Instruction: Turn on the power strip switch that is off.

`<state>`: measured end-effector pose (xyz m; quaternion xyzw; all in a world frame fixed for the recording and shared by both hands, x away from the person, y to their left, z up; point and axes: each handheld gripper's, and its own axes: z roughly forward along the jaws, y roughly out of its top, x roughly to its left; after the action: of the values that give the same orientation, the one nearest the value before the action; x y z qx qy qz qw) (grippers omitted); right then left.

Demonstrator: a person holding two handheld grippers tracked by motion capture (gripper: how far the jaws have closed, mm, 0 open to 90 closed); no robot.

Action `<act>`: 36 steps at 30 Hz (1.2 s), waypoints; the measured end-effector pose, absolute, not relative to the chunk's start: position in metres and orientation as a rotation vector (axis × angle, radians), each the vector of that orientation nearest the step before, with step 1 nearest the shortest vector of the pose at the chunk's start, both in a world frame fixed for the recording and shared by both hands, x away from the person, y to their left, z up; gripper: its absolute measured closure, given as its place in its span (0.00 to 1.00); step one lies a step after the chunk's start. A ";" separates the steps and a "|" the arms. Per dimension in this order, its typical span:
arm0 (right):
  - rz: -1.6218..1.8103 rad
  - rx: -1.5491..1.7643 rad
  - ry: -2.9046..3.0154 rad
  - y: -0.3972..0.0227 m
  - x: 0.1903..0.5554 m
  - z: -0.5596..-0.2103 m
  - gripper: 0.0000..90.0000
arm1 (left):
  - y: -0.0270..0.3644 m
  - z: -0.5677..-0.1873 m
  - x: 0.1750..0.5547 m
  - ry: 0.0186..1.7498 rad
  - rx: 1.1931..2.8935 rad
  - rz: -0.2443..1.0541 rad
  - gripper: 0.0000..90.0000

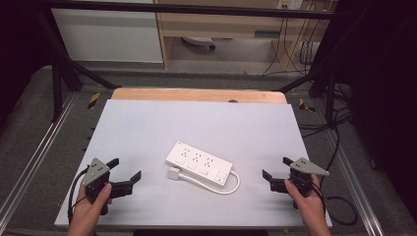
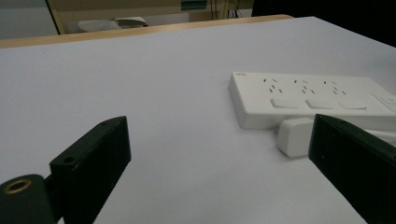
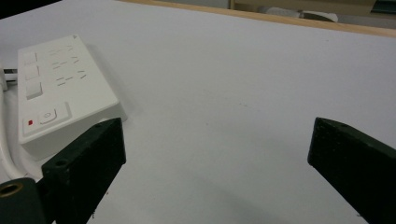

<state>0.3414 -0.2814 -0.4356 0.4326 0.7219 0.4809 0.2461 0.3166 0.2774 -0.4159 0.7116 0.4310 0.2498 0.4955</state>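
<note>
Left hand-held gripper (image 1: pixel 129 170) hovers low over the near left of the worktop (image 1: pixel 147 123), jaws spread wide with nothing between them; right hand-held gripper (image 1: pixel 275 168) mirrors it at the near right, likewise wide open and empty. Between them, apart from both, lies the white power strip (image 1: pixel 198 162), flat and slightly askew, sockets and switches facing up. Just beside its near long edge sits the white plug (image 1: pixel 174 173), with the cord (image 1: pixel 231 187) looping round from the strip's right end.

Looks like an approach not yet begun, so time to line up first. From the left gripper view, plug (image 2: pixel 294 135) sits nearest, low and small against the strip (image 2: pixel 317 98): best come in level with the worktop, jaws straddling the plug's short sides, and close only once both pads are past its edges, or it may skid away. From the right gripper view, strip's switch end (image 3: pixel 44 116) lies closest: good place to pin or clamp the body across its narrow width, steadying it against any tug from the cord. Worth keeping jaws clear of the cord loop, and moving one side at a time.
</note>
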 end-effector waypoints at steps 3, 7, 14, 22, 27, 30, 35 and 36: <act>1.309 1.182 1.969 -0.282 0.341 -0.436 0.05 | 0.277 -0.416 0.317 1.047 1.727 0.607 0.07; 1.310 1.181 1.969 -0.283 0.341 -0.435 0.05 | 0.277 -0.416 0.317 1.044 1.730 0.607 0.07; 1.311 1.180 1.965 -0.284 0.340 -0.431 0.05 | 0.278 -0.416 0.317 1.041 1.723 0.605 0.07; 1.321 1.188 1.965 -0.283 0.338 -0.427 0.03 | 0.277 -0.416 0.317 1.035 1.736 0.613 0.07; 1.324 1.186 1.967 -0.281 0.338 -0.423 0.02 | 0.276 -0.417 0.317 1.035 1.753 0.616 0.07; 1.335 1.178 1.973 -0.279 0.335 -0.420 0.02 | 0.276 -0.416 0.316 1.029 1.753 0.615 0.07; 1.364 1.187 1.970 -0.276 0.333 -0.416 0.02 | 0.277 -0.416 0.316 1.034 1.755 0.614 0.07; 1.367 1.190 1.968 -0.275 0.333 -0.414 0.02 | 0.277 -0.416 0.316 1.034 1.755 0.614 0.07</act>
<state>0.3328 -0.2747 -0.4145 0.4327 0.7158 0.4970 0.2310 0.3159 0.2772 -0.4164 0.7210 0.4249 0.2524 0.4857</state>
